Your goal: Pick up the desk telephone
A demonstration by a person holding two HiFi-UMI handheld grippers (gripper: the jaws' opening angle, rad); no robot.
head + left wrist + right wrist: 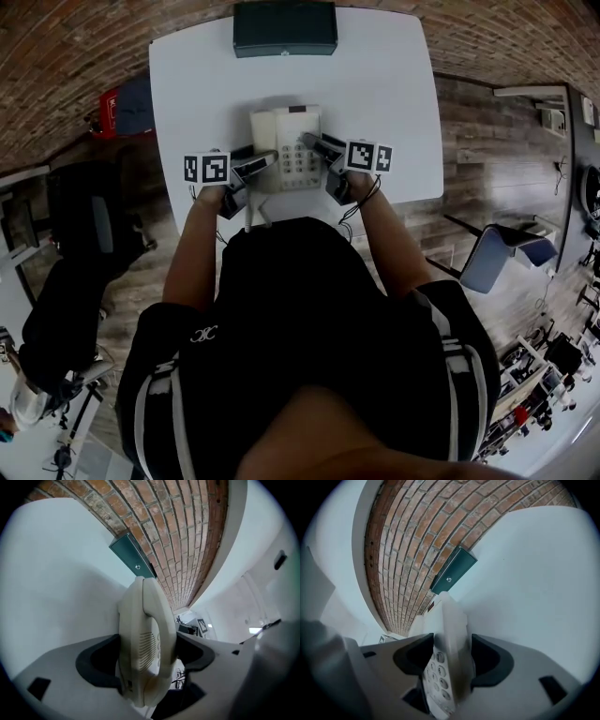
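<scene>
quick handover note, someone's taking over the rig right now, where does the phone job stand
Left tongs: open, astride the receiver side of the phone.
Right tongs: open, astride its keypad side.
Phone: flat on the white table, near the person's edge.
Done: both tongs set around the phone.
Left: close both on it, then probably lift it level.

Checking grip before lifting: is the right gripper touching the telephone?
Cannot tell. Right gripper view: the telephone sits between the right gripper's jaws; no plain contact or gap.
</scene>
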